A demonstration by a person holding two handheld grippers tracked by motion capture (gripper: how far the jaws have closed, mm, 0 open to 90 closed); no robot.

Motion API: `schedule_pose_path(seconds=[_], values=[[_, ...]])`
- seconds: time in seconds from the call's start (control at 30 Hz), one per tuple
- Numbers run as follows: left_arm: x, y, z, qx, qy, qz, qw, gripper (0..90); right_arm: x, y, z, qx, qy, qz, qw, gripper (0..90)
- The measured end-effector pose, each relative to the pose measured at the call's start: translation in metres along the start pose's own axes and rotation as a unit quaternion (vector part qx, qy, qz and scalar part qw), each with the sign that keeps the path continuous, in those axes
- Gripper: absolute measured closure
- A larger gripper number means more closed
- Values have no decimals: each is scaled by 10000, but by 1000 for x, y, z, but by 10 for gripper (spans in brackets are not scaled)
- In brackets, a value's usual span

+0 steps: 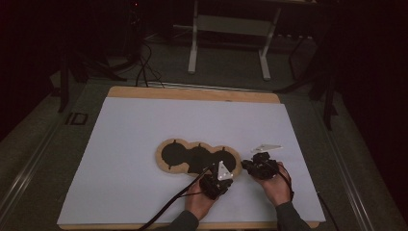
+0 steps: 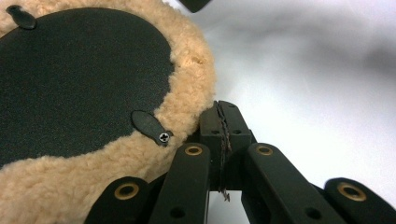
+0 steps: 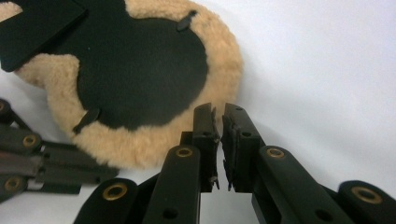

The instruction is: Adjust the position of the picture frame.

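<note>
A tan fleece pad (image 1: 165, 165) with a black three-lobed face (image 1: 175, 154) lies flat on the white sheet. Small black tabs (image 2: 150, 127) are screwed along its inner edge. My left gripper (image 1: 226, 177) sits at the near side of the pad's right lobe. Its jaws are pressed together with nothing between them (image 2: 219, 116), right beside the fleece rim (image 2: 196, 74). My right gripper (image 1: 246, 164) rests just right of the pad. Its jaws stand a sliver apart and empty (image 3: 219, 123), pointing past the fleece rim (image 3: 226, 65). The left gripper's links (image 3: 28, 163) lie low beside it.
The white sheet (image 1: 144, 125) covers a wooden tabletop (image 1: 192, 92) whose edges lie at the far side and at the front. Black cables trail from both grippers toward the front edge. A white table frame (image 1: 192, 48) stands on the dark floor beyond.
</note>
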State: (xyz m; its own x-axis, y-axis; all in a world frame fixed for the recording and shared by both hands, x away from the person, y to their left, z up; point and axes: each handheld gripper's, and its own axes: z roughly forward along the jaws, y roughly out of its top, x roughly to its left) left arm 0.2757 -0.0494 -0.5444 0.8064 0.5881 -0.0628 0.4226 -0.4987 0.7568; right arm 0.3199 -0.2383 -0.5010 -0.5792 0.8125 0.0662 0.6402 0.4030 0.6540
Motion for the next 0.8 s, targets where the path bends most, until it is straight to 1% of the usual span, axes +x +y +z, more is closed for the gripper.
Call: schedule_pose_path(seconds=[0.07,0.1,0.13,0.17,0.27,0.3,0.33,0.37,0.4,0.43,0.47,0.5,0.53,0.57,0.6,0.63,0.67,0.7,0.73,0.77,0.8], values=[[2,1,1,14,-10,34,10000,900,0,-3,-1,14,18,3,10000,834],[4,3,3,15,-1,11,10000,900,2,-6,2,96,28,-28,9999,833],[4,3,3,15,-1,11,10000,900,2,-6,2,96,28,-28,9999,833],[6,5,4,34,17,-37,10000,900,4,-8,5,165,42,-55,9998,833],[5,5,4,56,39,-22,10000,900,5,-9,7,223,28,-112,9997,833],[4,4,-2,93,85,121,9998,895,7,-10,8,256,6,-179,9995,833],[4,4,-2,93,85,121,9998,892,8,-10,8,254,14,-181,9995,833],[5,2,-14,47,148,247,9996,886,8,-11,8,253,22,-179,9995,833],[5,2,-14,47,148,247,9996,883,8,-11,8,253,22,-179,9995,833],[12,-1,-33,-25,226,332,9992,879,7,-11,9,260,57,-148,9995,833],[18,-4,-46,-104,314,354,9988,878,6,-12,9,262,57,-144,9995,833],[22,-5,-54,-133,359,349,9987,876,6,-12,9,270,57,-150,9995,833],[22,-5,-54,-133,359,349,9987,875,6,-12,9,272,50,-149,9995,833],[34,-12,-76,-211,517,295,9980,874,7,-12,9,285,48,-163,9994,834],[34,-12,-76,-211,517,295,9980,873,7,-12,10,298,50,-160,9994,834],[43,-17,-88,-262,616,224,9975,873,7,-12,10,298,50,-160,9994,834],[43,-17,-88,-262,616,224,9975,871,7,-12,10,298,50,-160,9994,834],[65,-33,-117,-294,874,45,9957,866,9,-14,10,315,31,-160,9994,835],[71,-38,-124,-327,944,-51,9950,865,9,-14,11,329,50,-159,9993,835],[71,-38,-124,-327,944,-51,9950,863,10,-16,11,335,69,-154,9993,835],[77,-43,-131,-346,1031,-127,9940,862,11,-17,12,366,93,-161,9992,834]])
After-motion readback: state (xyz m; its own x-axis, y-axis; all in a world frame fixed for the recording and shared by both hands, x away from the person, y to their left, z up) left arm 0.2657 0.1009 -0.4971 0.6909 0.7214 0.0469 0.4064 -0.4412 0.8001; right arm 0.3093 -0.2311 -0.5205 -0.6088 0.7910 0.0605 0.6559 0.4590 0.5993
